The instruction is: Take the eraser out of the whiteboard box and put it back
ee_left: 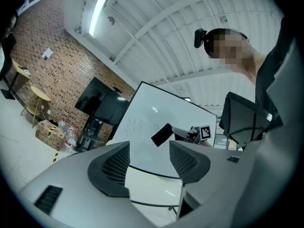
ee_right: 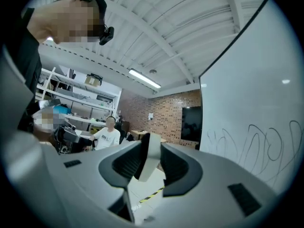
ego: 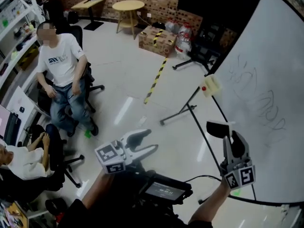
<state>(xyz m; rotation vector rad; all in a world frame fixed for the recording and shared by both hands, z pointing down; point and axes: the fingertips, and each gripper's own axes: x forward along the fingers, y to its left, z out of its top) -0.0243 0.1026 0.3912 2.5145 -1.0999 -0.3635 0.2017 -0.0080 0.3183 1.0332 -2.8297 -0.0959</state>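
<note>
Pinches the one eraser [ee_right: 148, 163] between the right gripper's [ee_right: 152, 146] fingers [ee_right: 178, 167], about half spread: a slim block, black on one face and pale felt on the other, up in the air beside the whiteboard [ego: 266, 94] and clear of the small pale box [ego: 212, 85] at its edge. Holds the left gripper's [ee_left: 149, 148] fingers wide apart on nothing. Counts out as one eraser, one box, one whiteboard, two grippers, two seated people [ego: 59, 61].

Two claws [ego: 152, 139] [ego: 233, 139], one eraser [ego: 217, 128], one whiteboard [ego: 266, 80], one whiteboard box [ego: 211, 85], two seated people [ego: 59, 61] [ego: 21, 158].
</note>
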